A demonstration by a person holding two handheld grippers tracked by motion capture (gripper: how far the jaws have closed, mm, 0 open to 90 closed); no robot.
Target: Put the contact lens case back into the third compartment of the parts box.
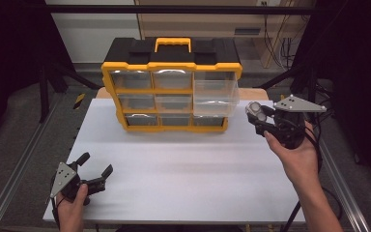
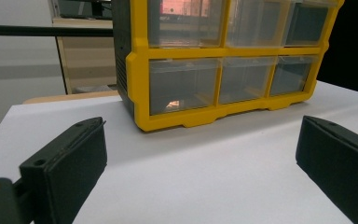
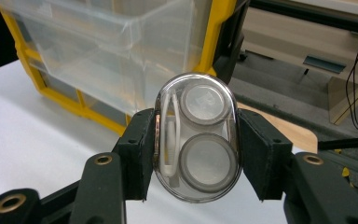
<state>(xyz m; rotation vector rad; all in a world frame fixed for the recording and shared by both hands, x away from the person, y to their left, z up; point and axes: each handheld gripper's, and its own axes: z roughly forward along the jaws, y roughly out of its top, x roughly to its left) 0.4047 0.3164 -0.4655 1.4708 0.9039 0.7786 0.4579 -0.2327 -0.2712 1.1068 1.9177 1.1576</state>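
A yellow and black organiser (image 1: 171,82) with clear drawers stands at the back of the white table (image 1: 183,164). Its top right drawer (image 1: 215,96) is pulled out and looks empty. My right gripper (image 1: 256,113) is held just right of that drawer, shut on a clear oval case (image 3: 196,137) with two round wells and white tweezers inside. The same pulled-out drawer (image 3: 116,51) lies just beyond the case in the right gripper view. My left gripper (image 1: 95,168) rests open near the table's front left corner, facing the organiser (image 2: 223,60), with nothing between its fingers (image 2: 65,170).
Black frame posts stand at both sides of the table. A cabinet and hanging cables (image 1: 282,48) sit behind the organiser. Bare white table surface (image 2: 205,177) stretches between the organiser and the front edge.
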